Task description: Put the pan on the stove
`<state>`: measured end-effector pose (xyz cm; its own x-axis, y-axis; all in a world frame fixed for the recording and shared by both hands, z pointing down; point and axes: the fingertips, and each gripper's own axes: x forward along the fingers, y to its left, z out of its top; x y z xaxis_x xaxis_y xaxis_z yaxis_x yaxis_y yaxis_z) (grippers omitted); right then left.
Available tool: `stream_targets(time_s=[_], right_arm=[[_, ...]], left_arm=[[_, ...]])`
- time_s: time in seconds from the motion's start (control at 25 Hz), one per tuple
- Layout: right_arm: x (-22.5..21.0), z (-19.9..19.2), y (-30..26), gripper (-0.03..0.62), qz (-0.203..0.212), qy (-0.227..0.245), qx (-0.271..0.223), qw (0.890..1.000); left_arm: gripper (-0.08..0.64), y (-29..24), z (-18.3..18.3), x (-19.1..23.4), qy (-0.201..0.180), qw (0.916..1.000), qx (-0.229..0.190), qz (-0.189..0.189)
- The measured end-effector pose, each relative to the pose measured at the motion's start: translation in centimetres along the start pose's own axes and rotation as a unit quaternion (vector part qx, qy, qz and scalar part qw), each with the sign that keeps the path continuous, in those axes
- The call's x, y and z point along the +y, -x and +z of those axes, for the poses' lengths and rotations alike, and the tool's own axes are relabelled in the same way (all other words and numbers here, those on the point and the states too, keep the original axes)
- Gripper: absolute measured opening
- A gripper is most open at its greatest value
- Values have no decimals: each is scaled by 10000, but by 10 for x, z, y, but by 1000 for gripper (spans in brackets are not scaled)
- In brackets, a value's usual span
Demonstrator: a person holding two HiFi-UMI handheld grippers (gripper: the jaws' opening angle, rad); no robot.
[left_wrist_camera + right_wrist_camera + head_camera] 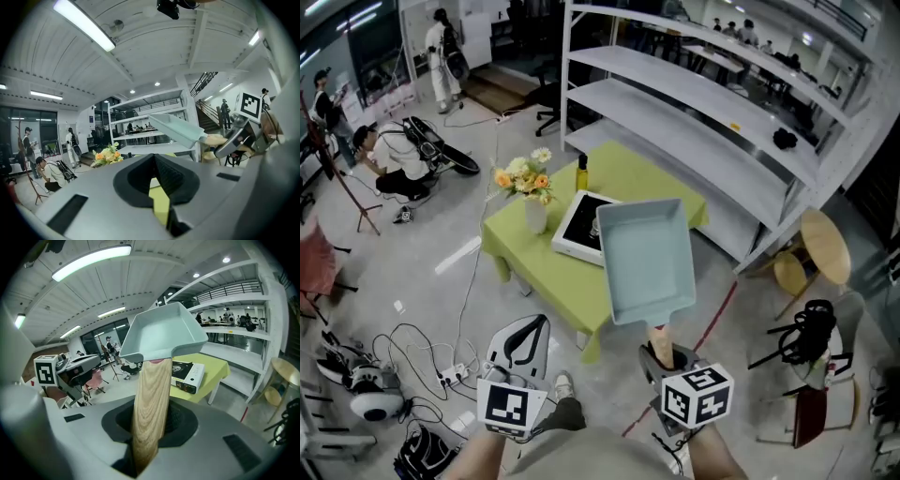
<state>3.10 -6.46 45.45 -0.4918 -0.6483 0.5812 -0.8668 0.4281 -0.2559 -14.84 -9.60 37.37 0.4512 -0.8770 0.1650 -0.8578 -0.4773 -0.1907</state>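
A light blue square pan (645,255) hangs in the air above the yellow-green table (642,176). My right gripper (662,352) is shut on its wooden handle (151,399), and the pan body (161,336) tilts up away from me. The white portable stove (579,227) with a black top lies on the table, partly hidden under the pan; it also shows as the stove (188,374) to the right of the handle. My left gripper (534,328) hangs lower left of the pan, shut and empty, with the pan (176,129) to its upper right.
On the table stand a white vase of flowers (528,184) and a dark bottle (581,174). White shelving (703,112) rises behind the table. A round wooden stool (817,246) is at right. Cables (422,347) cross the floor at left; people (394,155) are at far left.
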Motion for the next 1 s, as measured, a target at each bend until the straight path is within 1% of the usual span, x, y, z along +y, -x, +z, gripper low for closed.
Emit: stream_targets(time_s=[0.2, 0.36, 0.48, 0.6, 0.68, 0.88, 1.0], right_arm=[[-4, 37, -57, 74, -117, -63, 131, 9998], [-7, 57, -91, 74, -267, -132, 230, 9993], [-12, 65, -111, 74, -323, -351, 288, 9984], [-18, 70, -129, 74, -317, -556, 407, 9971], [-25, 73, -141, 74, -343, -621, 486, 9963], [-48, 78, -170, 75, -399, -730, 673, 9943], [-64, 77, -188, 75, -374, -773, 834, 9928]], left_arm=[[6, -46, -1, 54, -66, 9998, -11, -167], [6, -76, -7, 77, -187, 9990, -9, -413], [6, -95, -15, 89, -170, 9985, 11, -517], [6, -111, -26, 97, -3, 9983, 133, -575], [6, -121, -29, 101, 52, 9980, 164, -604], [6, -149, -35, 105, 52, 9977, 249, -624], [6, -164, -35, 105, 196, 9977, 280, -587]])
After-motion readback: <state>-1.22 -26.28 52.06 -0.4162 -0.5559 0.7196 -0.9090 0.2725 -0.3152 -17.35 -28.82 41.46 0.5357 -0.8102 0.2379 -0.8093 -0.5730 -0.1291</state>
